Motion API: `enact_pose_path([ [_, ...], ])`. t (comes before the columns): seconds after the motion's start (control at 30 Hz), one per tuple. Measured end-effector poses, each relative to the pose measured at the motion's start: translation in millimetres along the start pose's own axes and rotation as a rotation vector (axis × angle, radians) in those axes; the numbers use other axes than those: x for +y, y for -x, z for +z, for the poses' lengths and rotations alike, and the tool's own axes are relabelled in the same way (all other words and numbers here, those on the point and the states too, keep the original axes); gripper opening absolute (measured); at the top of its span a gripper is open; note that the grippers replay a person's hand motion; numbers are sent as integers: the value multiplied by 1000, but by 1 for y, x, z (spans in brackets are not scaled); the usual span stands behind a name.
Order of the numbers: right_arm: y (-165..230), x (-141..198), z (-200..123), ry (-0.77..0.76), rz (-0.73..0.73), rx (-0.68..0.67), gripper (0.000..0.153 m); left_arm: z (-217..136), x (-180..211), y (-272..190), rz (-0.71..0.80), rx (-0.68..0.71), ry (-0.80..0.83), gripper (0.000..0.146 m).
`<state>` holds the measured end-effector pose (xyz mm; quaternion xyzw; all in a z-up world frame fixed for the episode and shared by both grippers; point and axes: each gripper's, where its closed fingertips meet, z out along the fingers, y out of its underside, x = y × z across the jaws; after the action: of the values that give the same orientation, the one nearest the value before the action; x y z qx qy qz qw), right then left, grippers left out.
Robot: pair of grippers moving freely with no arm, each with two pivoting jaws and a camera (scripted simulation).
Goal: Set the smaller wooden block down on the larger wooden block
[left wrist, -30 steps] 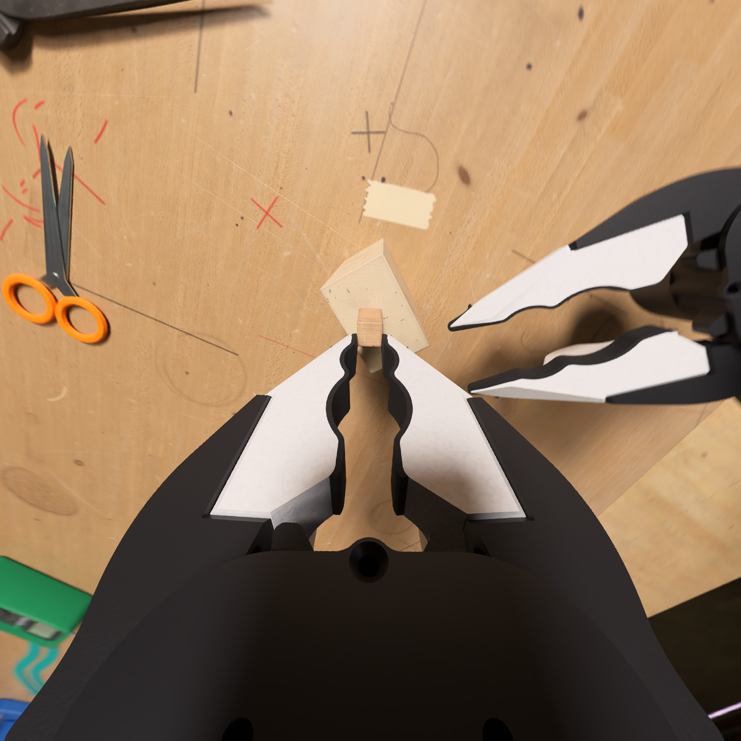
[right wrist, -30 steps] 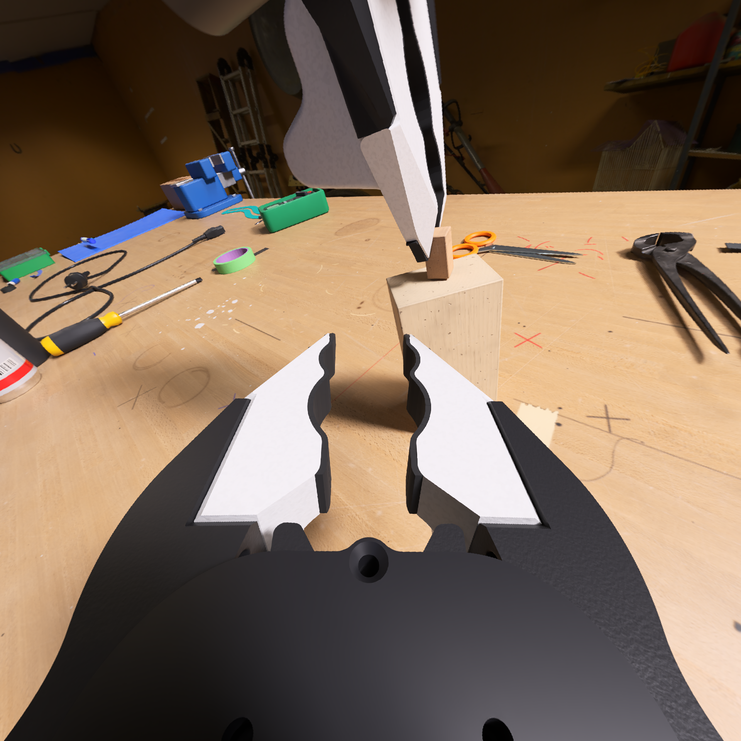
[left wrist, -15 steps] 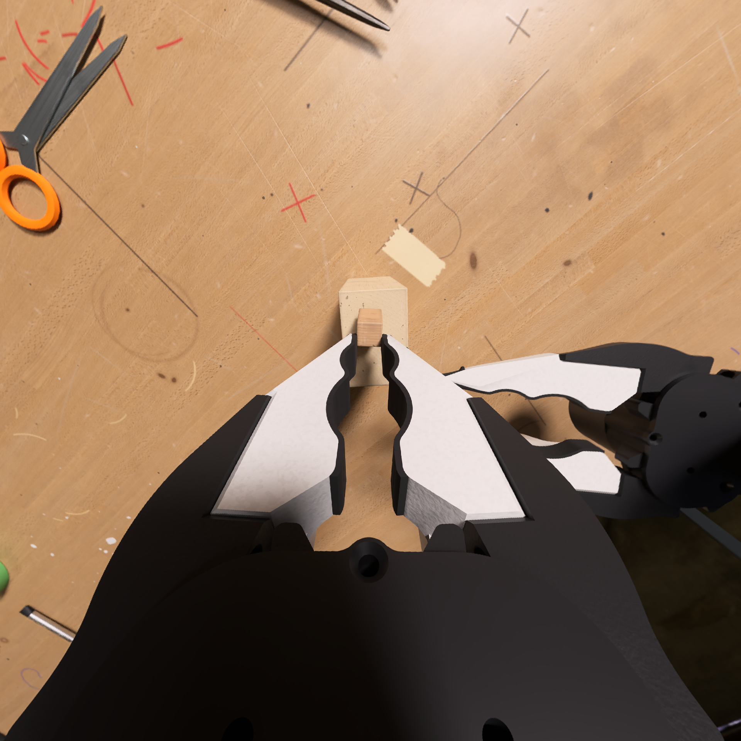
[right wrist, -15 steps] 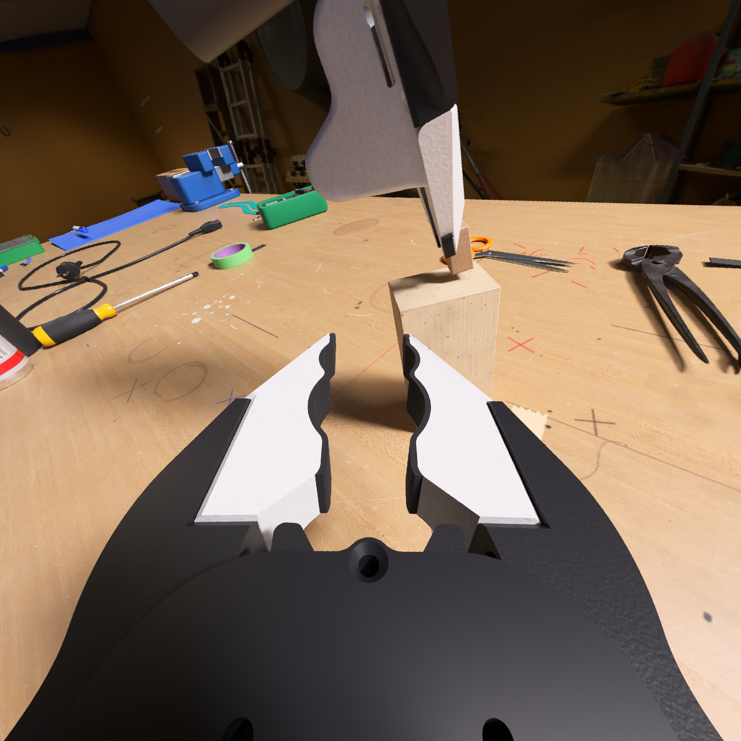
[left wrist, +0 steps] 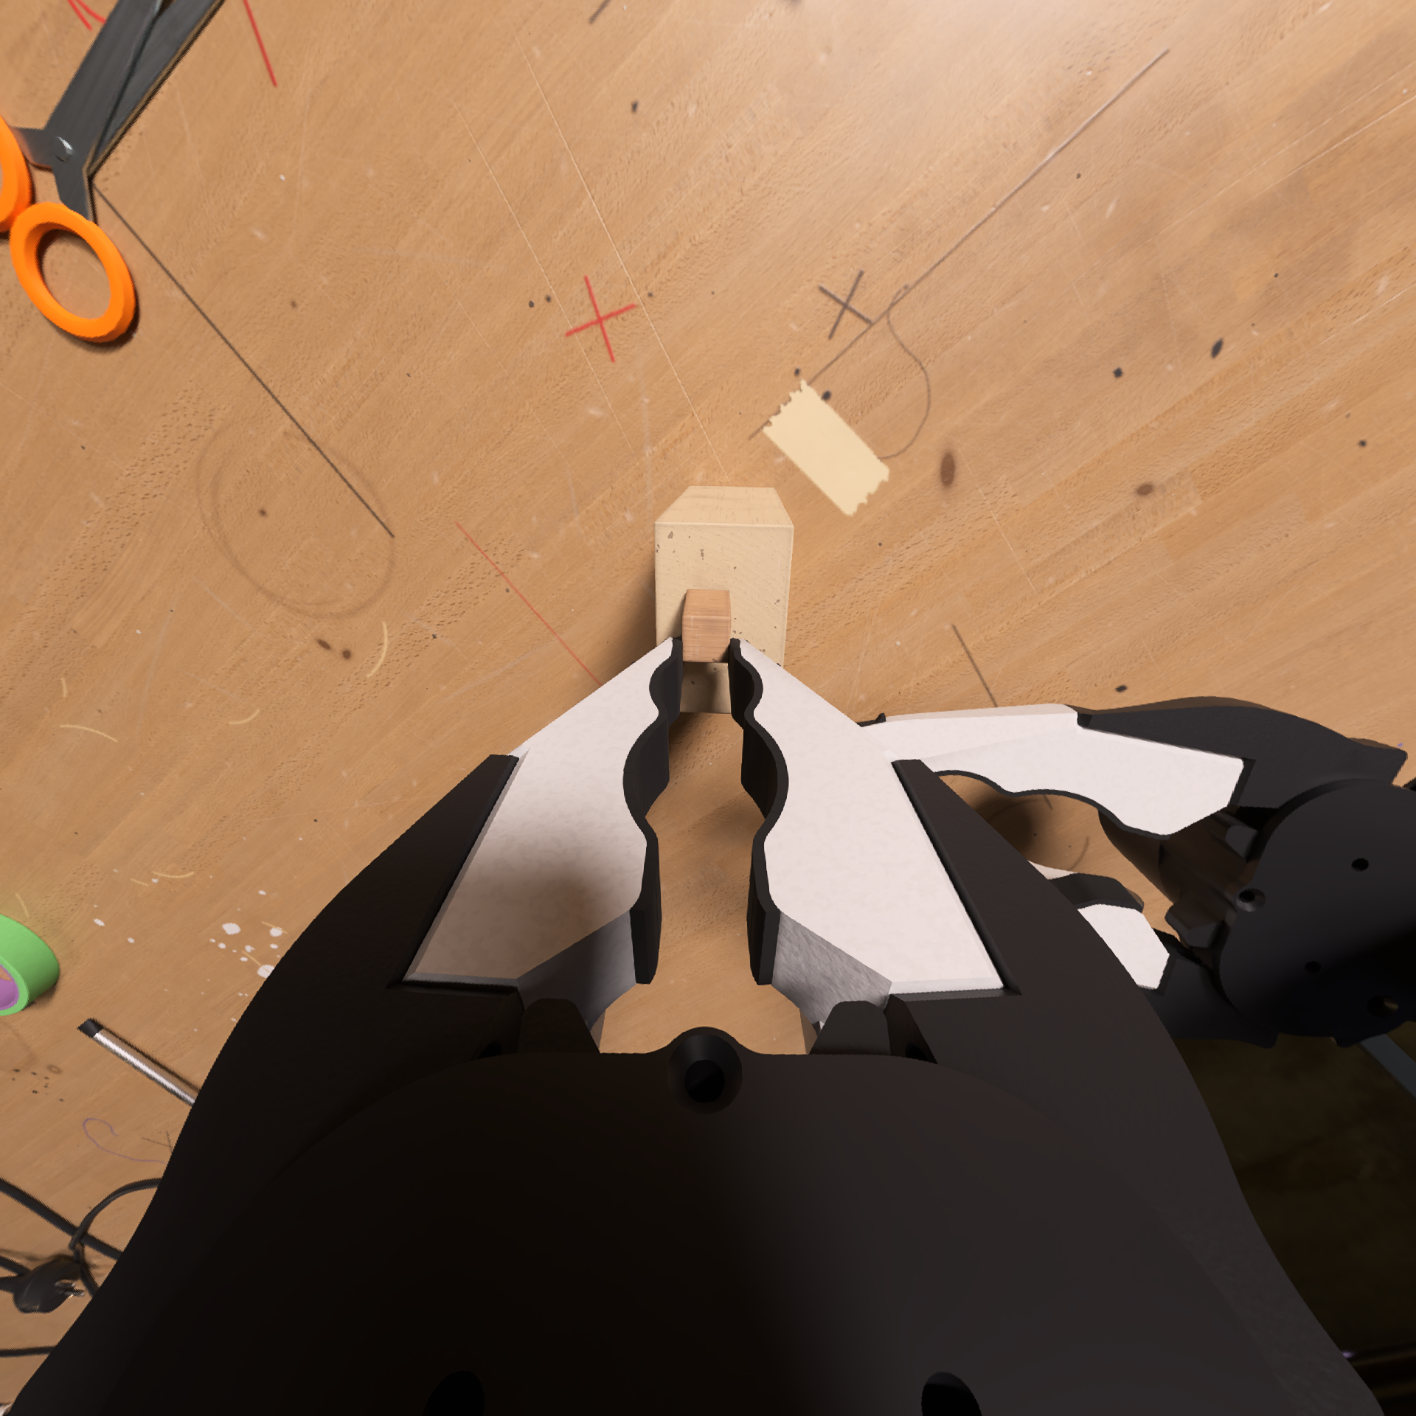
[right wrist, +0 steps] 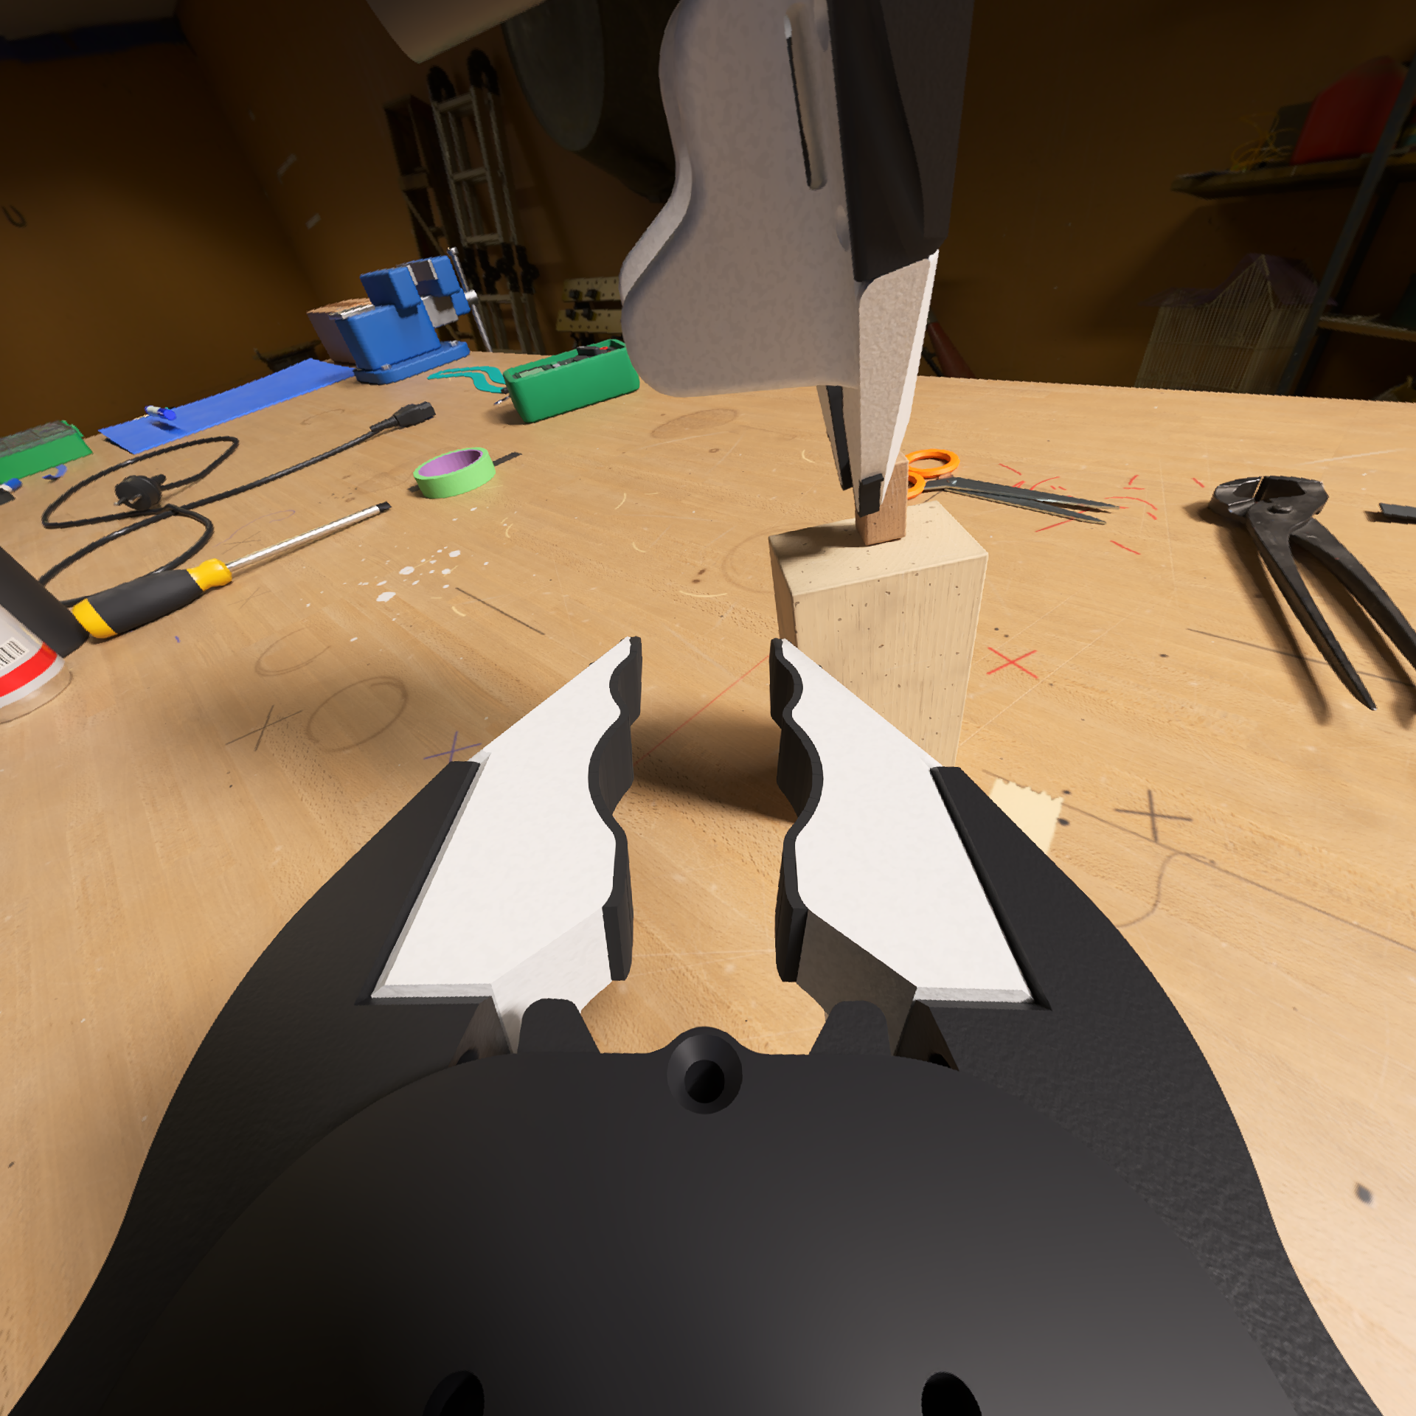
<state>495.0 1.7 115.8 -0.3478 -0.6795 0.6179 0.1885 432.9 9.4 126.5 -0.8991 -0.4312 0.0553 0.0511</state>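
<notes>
The left gripper [left wrist: 706,650] is clamped narrowly on the smaller wooden block [left wrist: 706,624], whose base rests on top of the larger wooden block [right wrist: 881,613]. The right gripper [right wrist: 705,667], jaws apart and empty, hovers just beside the larger block's base.

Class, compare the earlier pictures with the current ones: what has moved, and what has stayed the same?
The left tongs have turned upright and carried the smaller wooden block across the larger wooden block's top towards the scissors' side; its lower end now looks to meet that top. Nothing was let go. The larger block and the open right tongs stayed put.
</notes>
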Motion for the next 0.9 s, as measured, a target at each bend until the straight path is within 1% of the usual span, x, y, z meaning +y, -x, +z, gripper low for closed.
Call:
enact_pose_path([
  [0.2,-3,1,0,4,9,3,33,0,3,-3,8,27,21,11],
  [0.67,-1,1,0,4,0,-1,33,-2,5,-4,3,31,25,13],
  [0.77,-2,1,-2,2,-4,6,33,-12,4,-5,13,30,-21,19],
  [0.9,-6,3,-3,9,-15,19,33,-42,7,-8,59,36,-136,26],
])
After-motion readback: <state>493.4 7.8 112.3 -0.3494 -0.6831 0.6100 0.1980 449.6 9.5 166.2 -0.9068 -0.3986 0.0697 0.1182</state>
